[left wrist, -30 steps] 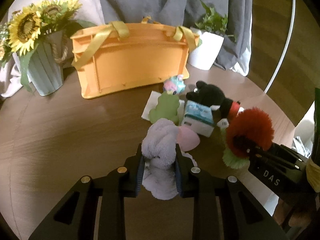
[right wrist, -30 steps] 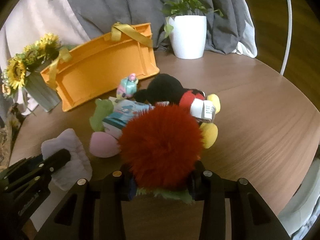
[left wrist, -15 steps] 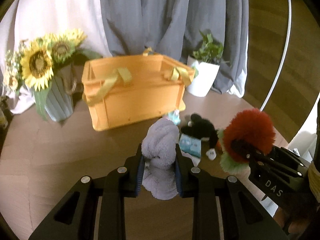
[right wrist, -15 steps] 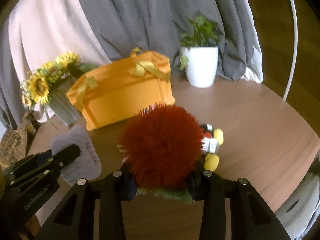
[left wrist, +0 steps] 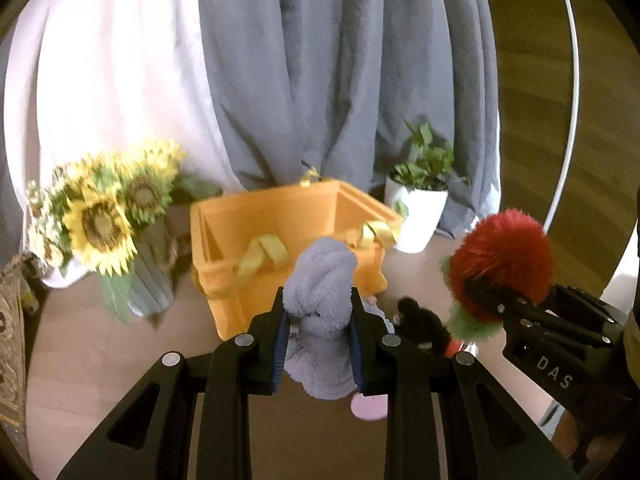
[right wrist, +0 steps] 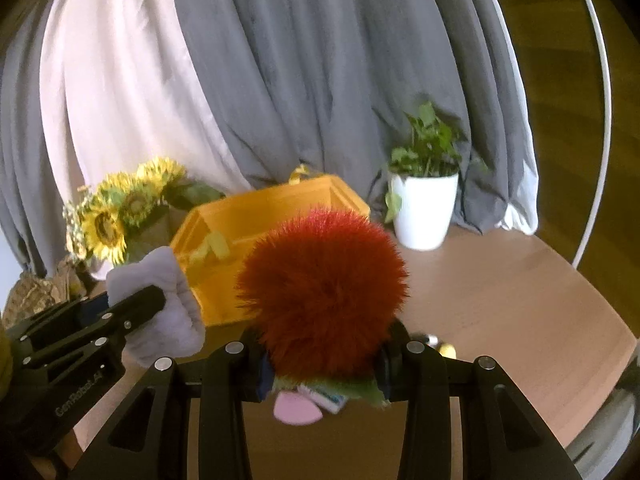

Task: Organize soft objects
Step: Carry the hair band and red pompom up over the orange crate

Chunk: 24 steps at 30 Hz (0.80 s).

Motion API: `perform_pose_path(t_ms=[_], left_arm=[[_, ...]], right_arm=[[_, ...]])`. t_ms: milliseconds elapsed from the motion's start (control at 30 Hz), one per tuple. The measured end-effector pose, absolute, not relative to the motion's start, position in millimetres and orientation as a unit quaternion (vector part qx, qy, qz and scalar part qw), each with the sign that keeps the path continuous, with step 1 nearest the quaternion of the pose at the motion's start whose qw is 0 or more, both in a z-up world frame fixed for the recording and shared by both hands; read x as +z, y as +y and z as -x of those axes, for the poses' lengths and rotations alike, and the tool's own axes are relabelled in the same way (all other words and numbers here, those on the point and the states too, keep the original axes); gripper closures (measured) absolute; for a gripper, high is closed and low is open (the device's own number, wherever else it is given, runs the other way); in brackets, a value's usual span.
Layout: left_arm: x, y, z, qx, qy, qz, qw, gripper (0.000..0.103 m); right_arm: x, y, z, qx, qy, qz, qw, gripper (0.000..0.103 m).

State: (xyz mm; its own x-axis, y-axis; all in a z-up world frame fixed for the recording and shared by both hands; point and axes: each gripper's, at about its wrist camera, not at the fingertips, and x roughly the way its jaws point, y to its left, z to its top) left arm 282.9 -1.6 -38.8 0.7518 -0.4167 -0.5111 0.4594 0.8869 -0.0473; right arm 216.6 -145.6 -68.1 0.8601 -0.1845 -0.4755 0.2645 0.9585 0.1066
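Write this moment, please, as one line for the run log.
left gripper: shut on grey plush | right gripper: shut on red pompom | both lifted before orange basket | nothing dropped in yet

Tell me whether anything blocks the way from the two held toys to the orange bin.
Nothing visible does. The left gripper holds the lavender plush and the right gripper the red pompom, both raised before the orange bin, whose open top shows only its yellow ribbon handles.

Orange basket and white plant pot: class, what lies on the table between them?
Nothing: in the right wrist view, bare brown table separates the orange basket from the white plant pot.
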Motion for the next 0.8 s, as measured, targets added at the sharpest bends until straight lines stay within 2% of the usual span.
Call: perform_pose_path(t_ms=[367, 800], left_arm=[[-8, -6, -312, -0.193, 0.226, -0.012, 0.955, 0.076], [11, -15, -356, -0.158, 0.188, -0.026, 0.969, 0.076]], right_arm=[[-33, -154, -258, -0.059, 0.209, -0.074, 0.973, 0.063], [-15, -166, -315, -0.025, 0.177, -0.058, 0.982, 0.063]])
